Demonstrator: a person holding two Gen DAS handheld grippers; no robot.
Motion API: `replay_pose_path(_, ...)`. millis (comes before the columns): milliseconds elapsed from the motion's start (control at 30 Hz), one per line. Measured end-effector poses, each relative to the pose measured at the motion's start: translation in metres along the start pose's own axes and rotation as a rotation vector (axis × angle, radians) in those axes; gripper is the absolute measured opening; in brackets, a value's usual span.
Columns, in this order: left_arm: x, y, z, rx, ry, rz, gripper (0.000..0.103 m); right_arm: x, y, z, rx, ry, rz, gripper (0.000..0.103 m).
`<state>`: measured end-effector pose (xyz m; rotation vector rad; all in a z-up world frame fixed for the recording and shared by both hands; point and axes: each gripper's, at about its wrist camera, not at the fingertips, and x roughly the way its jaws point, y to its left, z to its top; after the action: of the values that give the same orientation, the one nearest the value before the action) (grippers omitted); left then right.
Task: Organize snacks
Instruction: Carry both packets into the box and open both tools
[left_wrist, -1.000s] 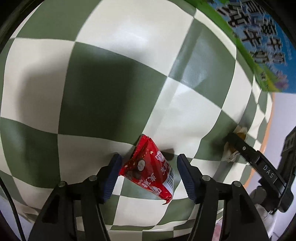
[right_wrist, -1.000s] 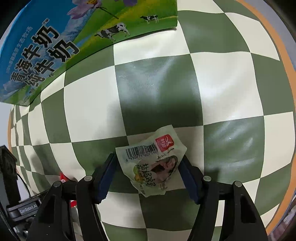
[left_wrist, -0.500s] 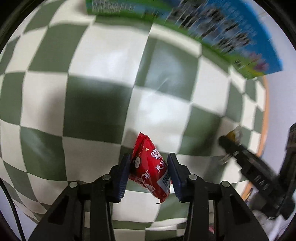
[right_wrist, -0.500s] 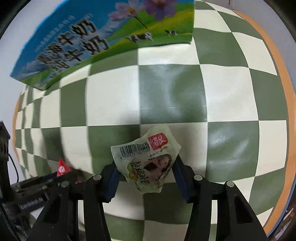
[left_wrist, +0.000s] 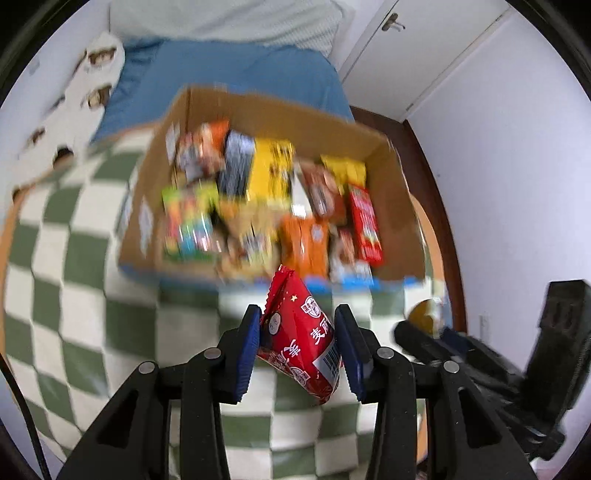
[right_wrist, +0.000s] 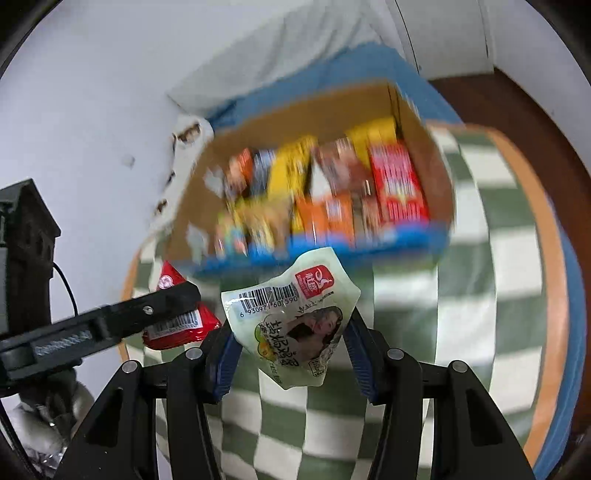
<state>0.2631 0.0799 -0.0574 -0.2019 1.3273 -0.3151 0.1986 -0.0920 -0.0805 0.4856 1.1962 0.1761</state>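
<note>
left wrist view: your left tongs (left_wrist: 300, 345) pinch the red snack packet (left_wrist: 300, 341); the right tongs (right_wrist: 292, 345) clamp the pale pouch (right_wrist: 291, 317). both hang above the worktop's near edge, short of the cardboard box (left_wrist: 399, 206). light, crinkly, slippery; grip mid-body.

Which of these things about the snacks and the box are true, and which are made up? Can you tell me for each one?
1. The left hand-held gripper holds a red snack packet. True.
2. The right hand-held gripper holds nothing. False: it is shut on a pale green snack packet with a barcode.
3. The cardboard box has no snacks in it. False: many colourful packets already fill it.
4. The box stands on a green and white checkered cloth. True.
5. The red packet lies flat on the cloth. False: it hangs lifted between the pads, in front of the box.
</note>
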Motion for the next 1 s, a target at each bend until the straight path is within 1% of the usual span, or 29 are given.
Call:
replay_pose_path(67, 0.006, 0.005, 0.024, 0.007, 0.001, 0.038, 0.038, -0.007, 0.003, 0.029, -0.025, -0.026, -0.019, 0.055)
replay_pose_path(167, 0.021, 0.022, 0.05, -0.005, 0.035, 0.079, 0.038, 0.005, 0.006, 0.063, -0.041, -0.013, -0.053, 0.055)
replay_pose_path(267, 0.05, 0.039, 0.065, -0.033, 0.1, 0.104, 0.038, 0.025, 0.001, 0.083, -0.037, 0.031, -0.088, 0.055)
replay_pose_path(333, 0.07, 0.047, 0.068, -0.041, 0.152, 0.11, 0.04, 0.039, -0.004, 0.09, -0.029, 0.067, -0.105, 0.055)
replay_pose_path(400, 0.084, 0.052, 0.07, -0.054, 0.17, 0.131, 0.041, 0.057, -0.01, 0.094, -0.017, 0.109, -0.116, 0.056)
replay_pose_path(433, 0.092, 0.054, 0.069, -0.056, 0.196, 0.147, 0.042, 0.064, -0.013, 0.094, -0.009, 0.128, -0.123, 0.057)
replay_pose_path(467, 0.097, 0.055, 0.069, -0.055, 0.211, 0.147, 0.044, 0.074, -0.018, 0.095, 0.005, 0.159, -0.133, 0.058)
replay_pose_path(500, 0.102, 0.054, 0.068, -0.04, 0.219, 0.148, 0.057, 0.083, -0.021, 0.094, 0.01, 0.192, -0.141, 0.063)
replay_pose_path(533, 0.106, 0.053, 0.068, -0.032, 0.222, 0.16, 0.073, 0.092, -0.024, 0.092, 0.014, 0.232, -0.151, 0.079)
replay_pose_path(567, 0.109, 0.052, 0.068, -0.024, 0.219, 0.181, 0.076, 0.102, -0.028, 0.09, 0.017, 0.264, -0.157, 0.085)
replay_pose_path(600, 0.11, 0.052, 0.068, -0.017, 0.216, 0.191, 0.077, 0.106, -0.029, 0.09, 0.009, 0.275, -0.182, 0.092)
replay_pose_path(667, 0.113, 0.05, 0.068, -0.007, 0.204, 0.205, 0.077, 0.108, -0.031, 0.092, -0.01, 0.274, -0.228, 0.092)
replay_pose_path(700, 0.114, 0.049, 0.068, 0.0, 0.2, 0.211, 0.078, 0.108, -0.031, 0.093, -0.013, 0.272, -0.246, 0.096)
replay_pose_path(733, 0.114, 0.047, 0.068, 0.008, 0.191, 0.22, 0.079, 0.107, -0.032, 0.095, -0.021, 0.267, -0.275, 0.098)
replay_pose_path(800, 0.114, 0.044, 0.069, 0.022, 0.168, 0.252, 0.085, 0.104, -0.03, 0.098, -0.045, 0.243, -0.319, 0.098)
replay_pose_path(833, 0.113, 0.042, 0.069, 0.029, 0.16, 0.25, 0.085, 0.102, -0.031, 0.1, -0.051, 0.233, -0.336, 0.098)
replay_pose_path(1000, 0.111, 0.037, 0.069, 0.04, 0.138, 0.282, 0.085, 0.091, -0.037, 0.108, -0.024, 0.199, -0.37, 0.098)
